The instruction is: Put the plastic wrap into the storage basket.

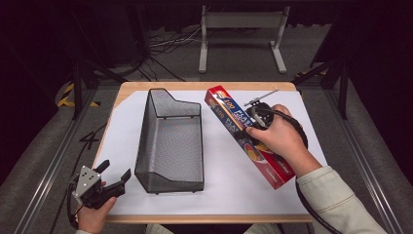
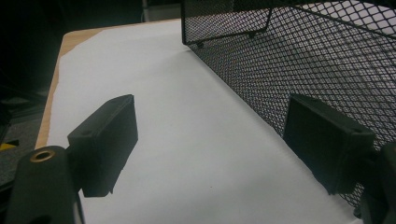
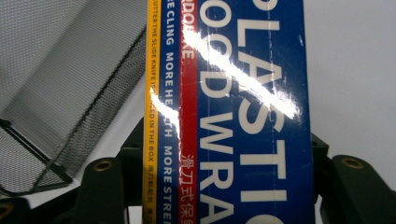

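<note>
White paper (image 1: 234, 180) underlies the wrap box (image 1: 243, 131) clamped in right gripper (image 1: 260, 117) jaws.

Mesh basket (image 1: 170, 141) blocks mid-table; open white lane between it and plastic wrap box (image 1: 248, 136); left gripper (image 1: 113, 179) just beside basket's near corner, bare table (image 1: 119, 131) ahead; basket top open.

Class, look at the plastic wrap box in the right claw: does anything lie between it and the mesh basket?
Nothing visible does. Bare white paper separates the plastic wrap box from the mesh basket, whose top is open.
</note>
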Action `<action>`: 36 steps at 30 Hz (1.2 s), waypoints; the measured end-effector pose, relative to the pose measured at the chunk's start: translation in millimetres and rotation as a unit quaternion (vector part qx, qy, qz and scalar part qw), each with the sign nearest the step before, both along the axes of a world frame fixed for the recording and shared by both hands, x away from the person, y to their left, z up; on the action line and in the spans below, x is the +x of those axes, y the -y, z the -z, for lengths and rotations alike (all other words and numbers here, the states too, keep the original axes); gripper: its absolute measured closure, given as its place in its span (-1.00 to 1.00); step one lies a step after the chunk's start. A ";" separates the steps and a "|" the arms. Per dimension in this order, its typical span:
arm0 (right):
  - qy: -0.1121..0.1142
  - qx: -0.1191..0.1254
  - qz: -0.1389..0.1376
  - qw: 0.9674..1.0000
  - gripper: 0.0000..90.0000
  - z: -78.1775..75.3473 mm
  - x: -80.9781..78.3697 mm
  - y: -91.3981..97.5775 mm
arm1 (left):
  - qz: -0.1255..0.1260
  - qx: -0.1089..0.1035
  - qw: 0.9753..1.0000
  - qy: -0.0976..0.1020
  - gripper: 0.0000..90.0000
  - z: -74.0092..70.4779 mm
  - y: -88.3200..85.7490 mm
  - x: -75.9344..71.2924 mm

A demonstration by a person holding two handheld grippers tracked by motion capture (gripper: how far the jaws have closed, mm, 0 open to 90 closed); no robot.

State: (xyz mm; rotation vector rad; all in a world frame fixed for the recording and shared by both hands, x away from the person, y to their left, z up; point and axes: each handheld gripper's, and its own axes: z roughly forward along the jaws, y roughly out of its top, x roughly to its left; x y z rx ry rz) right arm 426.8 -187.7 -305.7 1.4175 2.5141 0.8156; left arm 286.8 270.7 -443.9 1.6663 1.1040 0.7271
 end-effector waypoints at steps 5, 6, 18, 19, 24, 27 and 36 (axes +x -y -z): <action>-0.006 0.012 0.001 1.000 -0.11 -8.0 -5.0 -20.1 | 0.000 0.001 1.000 0.001 -0.59 0.0 -0.4 -1.6; -0.007 0.013 0.001 1.000 -0.11 -9.3 -6.0 -24.0 | 0.000 0.001 1.000 0.001 -0.59 0.1 -0.2 -1.7; -0.013 0.022 -0.018 1.000 -0.11 -21.3 -13.0 -63.5 | -0.002 0.003 1.000 0.000 -0.59 0.6 -1.3 -4.5; -0.015 0.022 -0.021 0.999 -0.11 -21.6 -13.3 -66.7 | -0.001 0.003 1.000 0.001 -0.59 0.7 -1.7 -4.6; -0.018 0.020 -0.031 0.999 -0.11 -21.4 -14.8 -85.1 | -0.002 0.002 1.000 0.002 -0.59 0.7 -1.6 -5.5; -0.018 0.019 -0.032 0.999 -0.11 -21.0 -15.3 -95.0 | -0.001 0.002 1.000 0.002 -0.59 0.7 -1.1 -5.1; -0.027 0.027 -0.029 0.999 -0.11 -20.3 -14.7 -111.2 | 0.004 0.004 1.000 0.000 -0.59 1.1 1.0 -2.6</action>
